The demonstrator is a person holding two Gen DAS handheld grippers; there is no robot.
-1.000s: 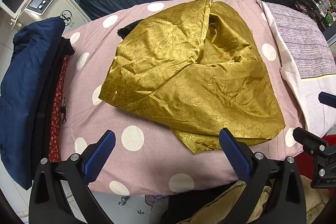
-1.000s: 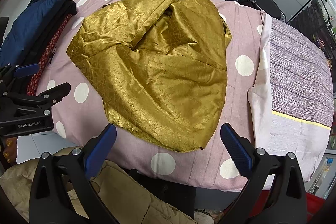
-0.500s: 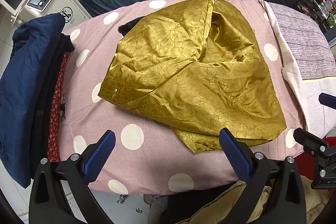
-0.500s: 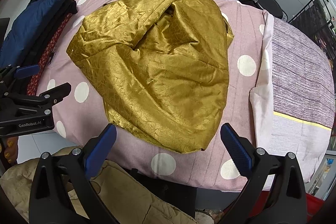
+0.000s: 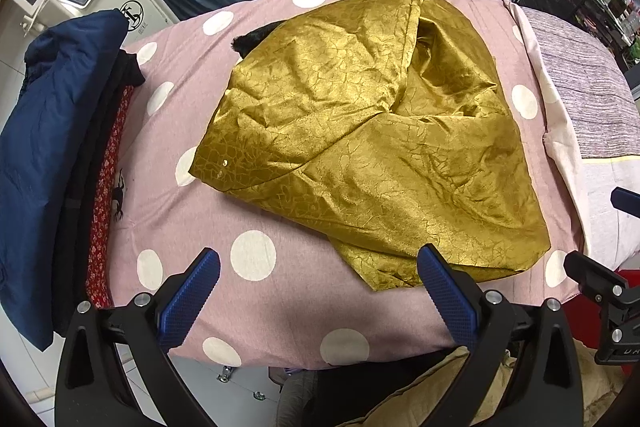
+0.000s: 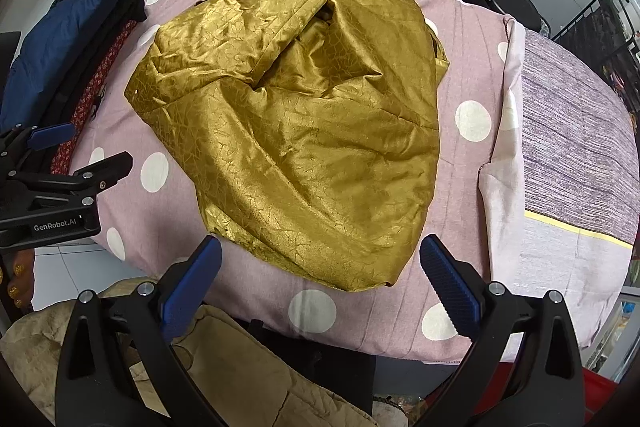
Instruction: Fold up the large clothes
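While the pink dotted bed cover (image 5: 256, 299) is carrying everything, the gold garment (image 5: 360, 147) is lying crumpled in its middle. A pile of dark clothes (image 5: 52, 147) is sitting at its left edge. The left gripper (image 5: 318, 267) and the right gripper (image 6: 320, 255) are hovering near the garment's front hem, both with jaws wide apart, holding nothing.

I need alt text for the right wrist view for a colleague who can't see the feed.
A crumpled gold garment lies unfolded on a pink polka-dot bedcover, with the right gripper above the near edge, jaws open and empty. The left gripper shows at the left edge, and a stack of dark folded clothes lies beyond it.
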